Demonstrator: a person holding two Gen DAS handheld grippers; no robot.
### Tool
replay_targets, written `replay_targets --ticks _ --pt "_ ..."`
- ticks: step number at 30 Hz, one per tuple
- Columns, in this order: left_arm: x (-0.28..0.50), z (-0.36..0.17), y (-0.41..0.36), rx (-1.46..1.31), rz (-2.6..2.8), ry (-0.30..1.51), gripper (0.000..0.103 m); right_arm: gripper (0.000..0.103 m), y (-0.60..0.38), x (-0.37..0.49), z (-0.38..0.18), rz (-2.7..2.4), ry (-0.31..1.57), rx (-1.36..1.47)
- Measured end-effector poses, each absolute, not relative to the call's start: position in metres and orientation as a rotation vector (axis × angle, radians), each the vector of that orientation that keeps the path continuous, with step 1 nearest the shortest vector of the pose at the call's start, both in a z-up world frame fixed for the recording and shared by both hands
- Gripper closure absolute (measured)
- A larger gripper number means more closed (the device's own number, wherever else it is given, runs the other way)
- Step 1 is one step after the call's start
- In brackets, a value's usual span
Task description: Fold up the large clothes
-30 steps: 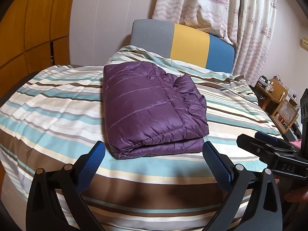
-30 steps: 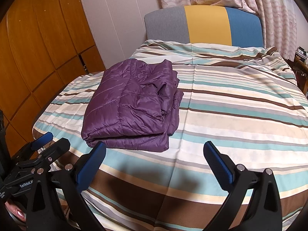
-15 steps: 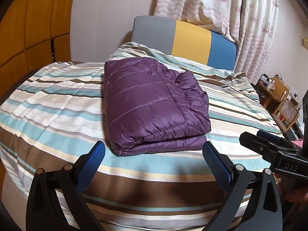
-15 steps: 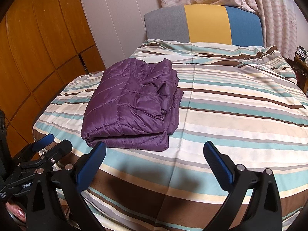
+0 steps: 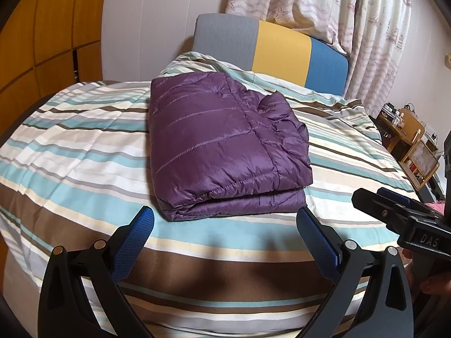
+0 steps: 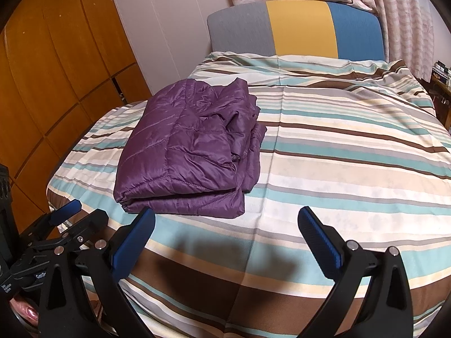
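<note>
Lying folded into a thick rectangular bundle, a purple quilted puffer jacket rested on a bed covered by a striped duvet in bands of teal, brown, cream and grey. The left gripper hung just short of the jacket's near edge, its two blue-padded fingers spread wide to either side of the bundle's front corners and holding nothing. The jacket's stacked layers faced this gripper, with the looser, crumpled folds on the far right side of the bundle.

The right gripper also stood wide open and empty, over the duvet. From it, the jacket lay ahead and to the left, its near right corner just beyond the gripper's left finger; the gap between the fingers framed only striped bedding. The left gripper showed at the lower left of the right wrist view, and the right gripper at the right edge of the left wrist view.

Beyond the jacket stood a headboard in grey, yellow and blue panels, with patterned curtains above it. Orange-brown wooden wardrobe doors stood far to the left.
</note>
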State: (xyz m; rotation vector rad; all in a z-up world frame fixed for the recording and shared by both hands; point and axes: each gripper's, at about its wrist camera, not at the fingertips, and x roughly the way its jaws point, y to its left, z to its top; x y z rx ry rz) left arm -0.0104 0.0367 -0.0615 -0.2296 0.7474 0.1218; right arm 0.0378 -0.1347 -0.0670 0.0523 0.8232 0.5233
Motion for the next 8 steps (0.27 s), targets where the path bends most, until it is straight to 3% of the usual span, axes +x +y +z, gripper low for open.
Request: replay_targets --ticks 8 --pt "0.004 -0.075 0.051 -0.258 0.181 0.811 0.003 0.002 -0.137 0.053 -0.080 0.505 0.866 0.058"
